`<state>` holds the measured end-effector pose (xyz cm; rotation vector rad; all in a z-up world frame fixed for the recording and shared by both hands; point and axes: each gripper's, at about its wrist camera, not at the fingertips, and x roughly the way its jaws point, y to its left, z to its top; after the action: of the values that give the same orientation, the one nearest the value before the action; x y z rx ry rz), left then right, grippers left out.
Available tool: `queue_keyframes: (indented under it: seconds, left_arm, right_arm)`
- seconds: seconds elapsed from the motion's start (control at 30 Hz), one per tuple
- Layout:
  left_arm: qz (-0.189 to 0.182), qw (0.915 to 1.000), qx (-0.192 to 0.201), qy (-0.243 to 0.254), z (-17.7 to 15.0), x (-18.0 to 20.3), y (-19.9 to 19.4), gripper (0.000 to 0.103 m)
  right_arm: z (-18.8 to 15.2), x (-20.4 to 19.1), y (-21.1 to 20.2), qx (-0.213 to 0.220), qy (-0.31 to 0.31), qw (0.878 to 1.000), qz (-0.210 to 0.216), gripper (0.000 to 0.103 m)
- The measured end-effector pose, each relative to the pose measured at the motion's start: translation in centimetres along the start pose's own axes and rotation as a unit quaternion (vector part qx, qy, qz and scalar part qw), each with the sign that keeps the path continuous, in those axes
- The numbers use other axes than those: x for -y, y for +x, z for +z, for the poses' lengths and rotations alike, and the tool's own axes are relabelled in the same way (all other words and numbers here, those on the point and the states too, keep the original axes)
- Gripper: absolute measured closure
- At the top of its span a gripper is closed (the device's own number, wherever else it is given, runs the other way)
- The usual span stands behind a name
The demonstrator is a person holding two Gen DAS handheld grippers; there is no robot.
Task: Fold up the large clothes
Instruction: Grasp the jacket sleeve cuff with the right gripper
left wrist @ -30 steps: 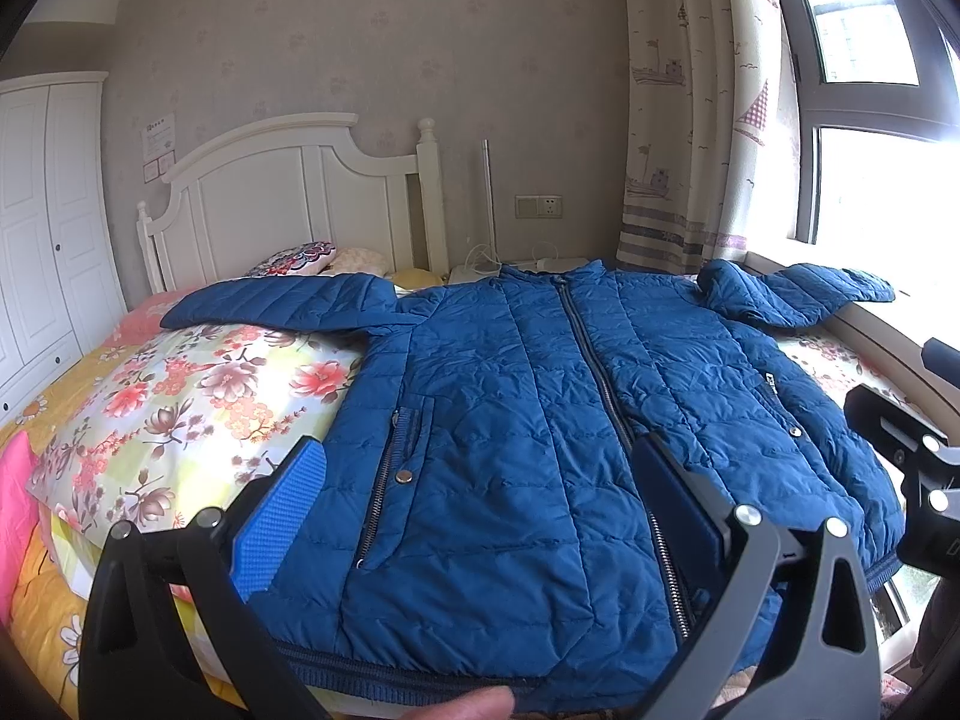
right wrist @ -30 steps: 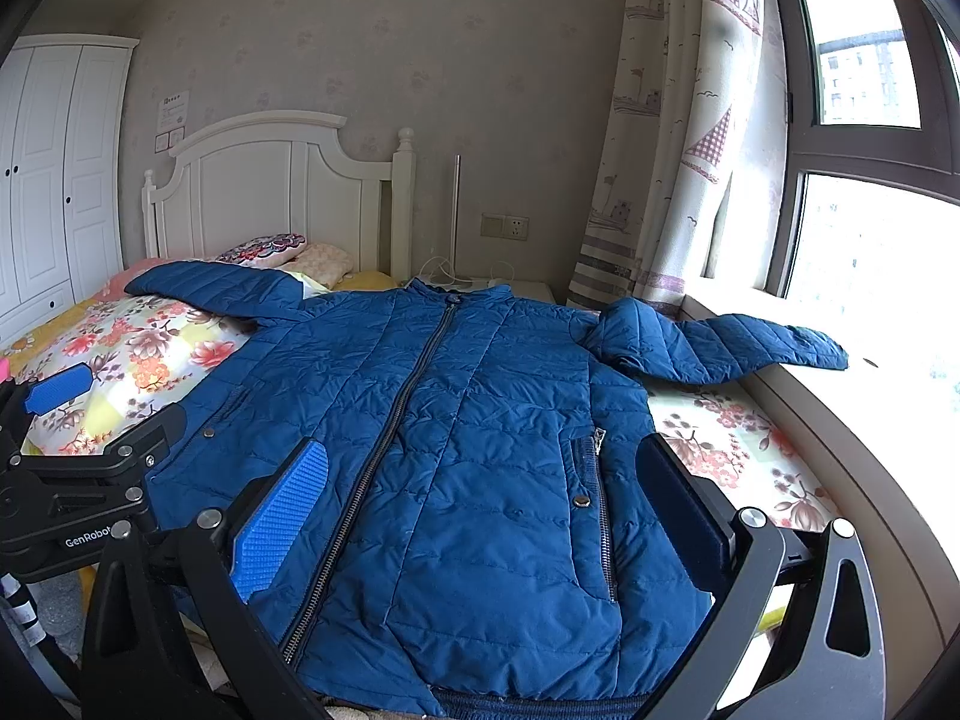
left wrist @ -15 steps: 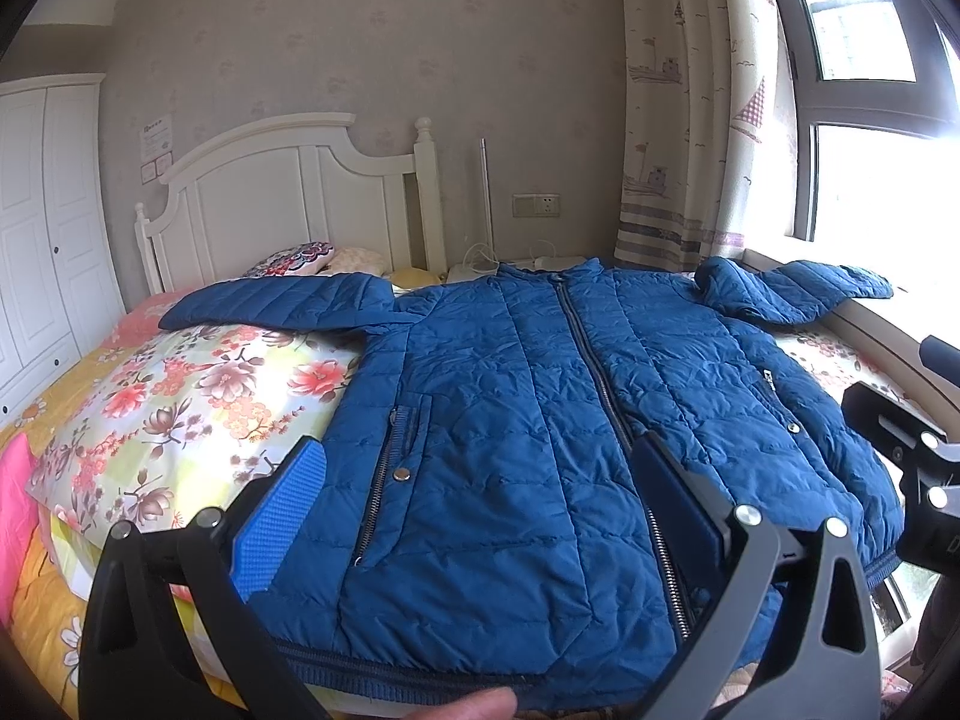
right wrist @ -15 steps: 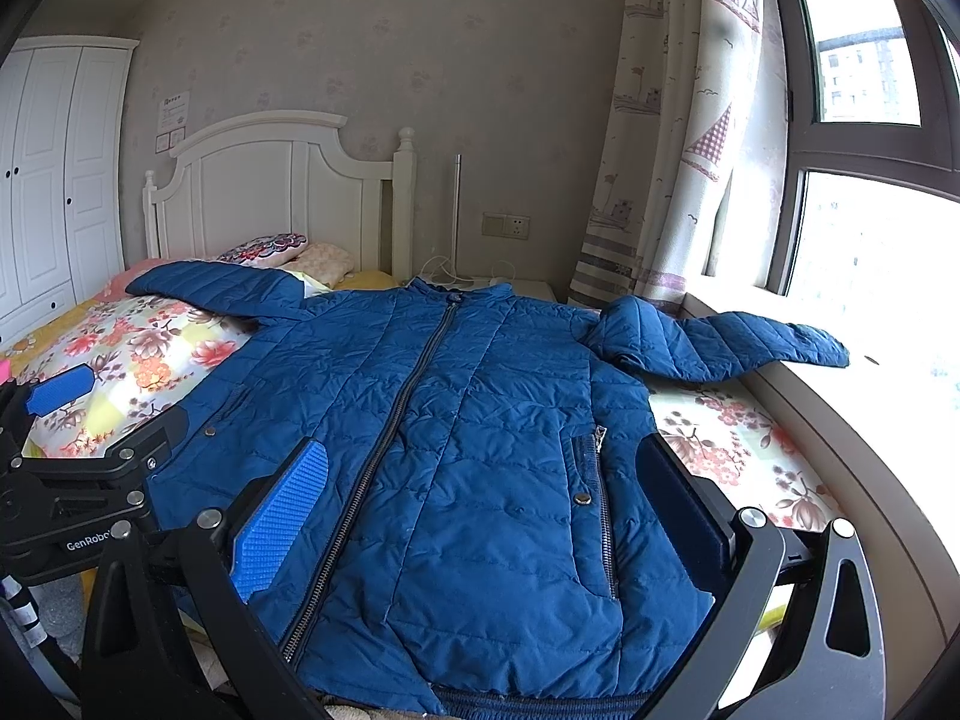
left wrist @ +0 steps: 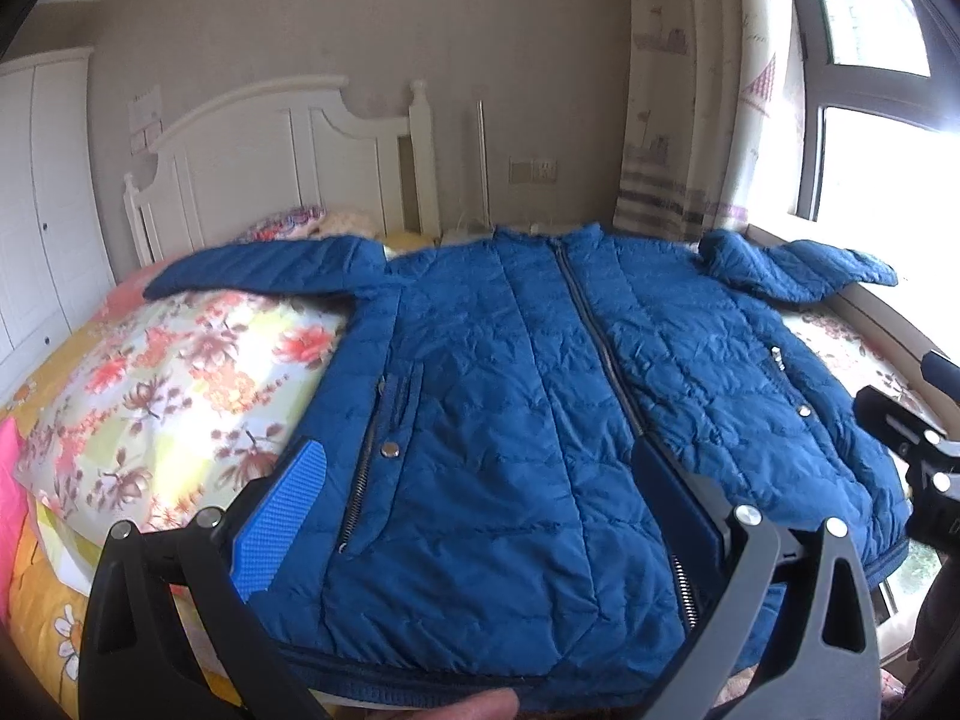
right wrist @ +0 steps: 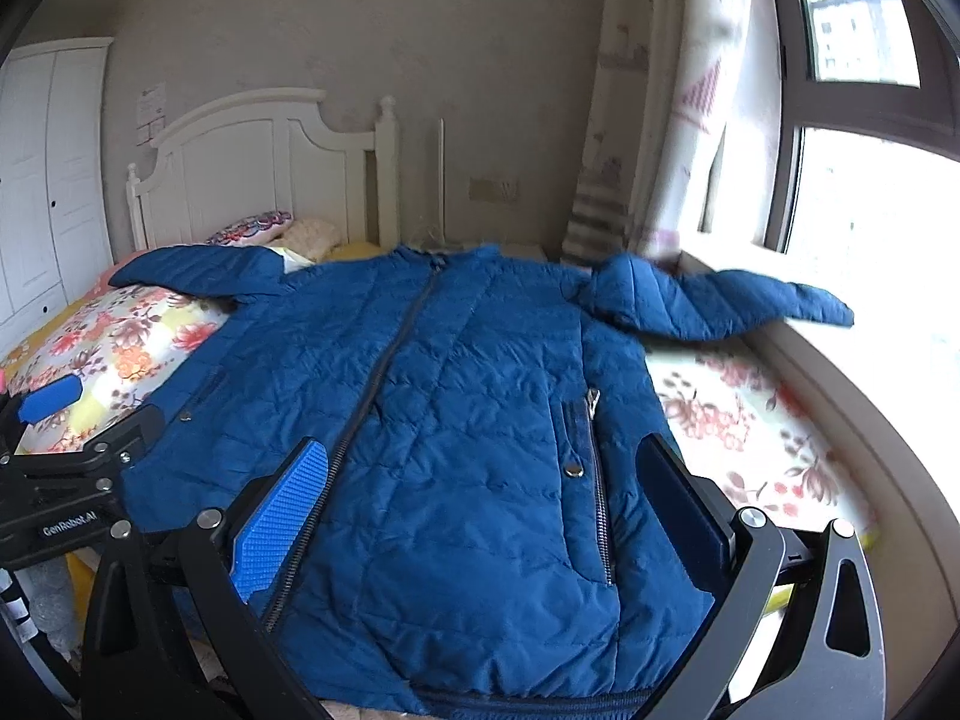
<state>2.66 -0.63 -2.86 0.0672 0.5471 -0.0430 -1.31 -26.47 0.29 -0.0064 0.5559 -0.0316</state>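
- Since a second ago both views have tipped slightly upward; the blue quilted jacket [left wrist: 516,420] has not shifted.
- It lies zipped and face-up on the floral bedspread [left wrist: 180,372], sleeves spread.
- Left gripper [left wrist: 474,504] and right gripper [right wrist: 480,498] hover spread wide, holding nothing.
- Judged puffy, light, slippery: pinch a sleeve cuff [right wrist: 822,309] or the hem.

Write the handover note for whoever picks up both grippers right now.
Left gripper: open, empty, over the hem of the blue jacket.
Right gripper: open, empty, over the hem's other side.
Jacket lies flat, front up, zipped, on the bed; one sleeve reaches toward the headboard side, the other sleeve toward the windowsill.
Done: jacket spread out.
Left: all folds, likely sleeves in first, then the body.
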Motion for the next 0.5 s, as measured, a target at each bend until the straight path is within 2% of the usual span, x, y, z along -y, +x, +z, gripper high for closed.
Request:
queue_keyframes:
  seconds: [0.13,0.23,0.3,0.4,0.5]
  left_arm:
    - [0.013,0.9994,-0.022,0.023,0.7,-0.1,3.1,0.002]
    - [0.029,0.9965,-0.044,0.066,2.3,0.3,6.9,0.002]
    - [0.034,0.9927,-0.071,0.092,3.7,0.3,10.6,0.002]
    - [0.035,0.9867,-0.122,0.101,6.1,-0.4,17.3,0.002]
    - [0.069,0.9848,-0.132,0.089,8.1,-1.8,22.7,0.002]
  right_arm:
    - [0.5,2.4,3.4,-0.046,0.018,0.999,-0.002,0.004]
    - [1.4,5.2,6.9,-0.076,0.039,0.996,-0.021,0.004]
    - [2.2,8.1,9.7,-0.094,0.069,0.993,-0.036,0.004]
    - [3.2,12.9,13.7,-0.119,0.130,0.983,-0.052,0.004]
    - [4.7,17.2,17.1,-0.132,0.160,0.974,-0.092,0.004]
